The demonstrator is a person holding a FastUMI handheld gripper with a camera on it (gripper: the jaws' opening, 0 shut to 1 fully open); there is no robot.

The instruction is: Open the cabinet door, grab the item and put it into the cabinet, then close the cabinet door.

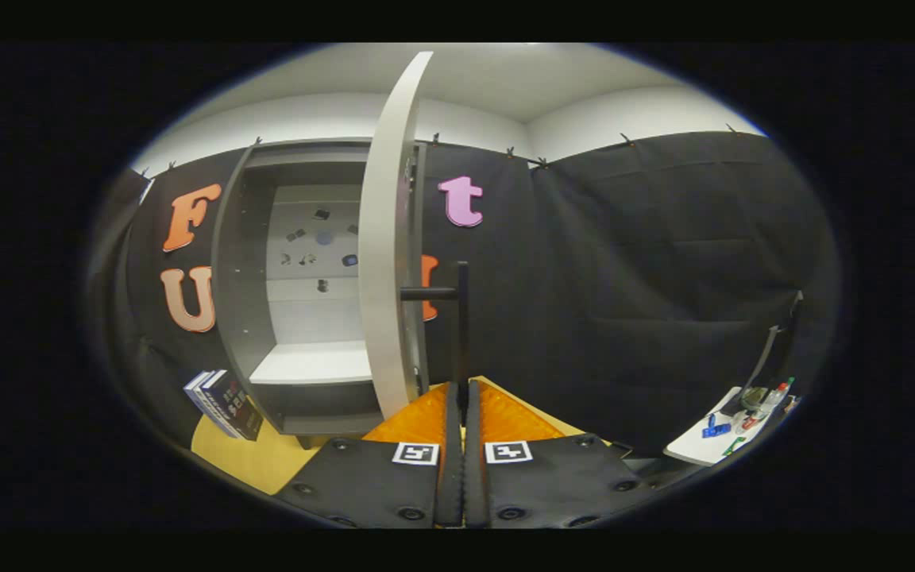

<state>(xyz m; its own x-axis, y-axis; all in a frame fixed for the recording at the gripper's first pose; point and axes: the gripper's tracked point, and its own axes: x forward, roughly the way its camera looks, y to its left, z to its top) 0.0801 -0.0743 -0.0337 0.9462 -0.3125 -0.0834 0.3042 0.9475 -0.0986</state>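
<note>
A grey cabinet (245,262) stands on the yellow table (255,461), and its pale door (386,262) is swung open, edge-on to me. A black bar handle (463,318) stands off the door on a short stem. My gripper (461,389) is shut on the lower end of that handle, both fingers pressed against it. Inside the cabinet a white shelf (314,361) is bare, and small dark marks dot the back wall. A dark book-like item (223,403) leans beside the cabinet's lower left corner, to the left of the fingers.
Black cloth walls close in the booth behind and to the right. A small white side table (704,445) with several small tools and bottles stands far to the right, next to a dark leaning stand (771,349).
</note>
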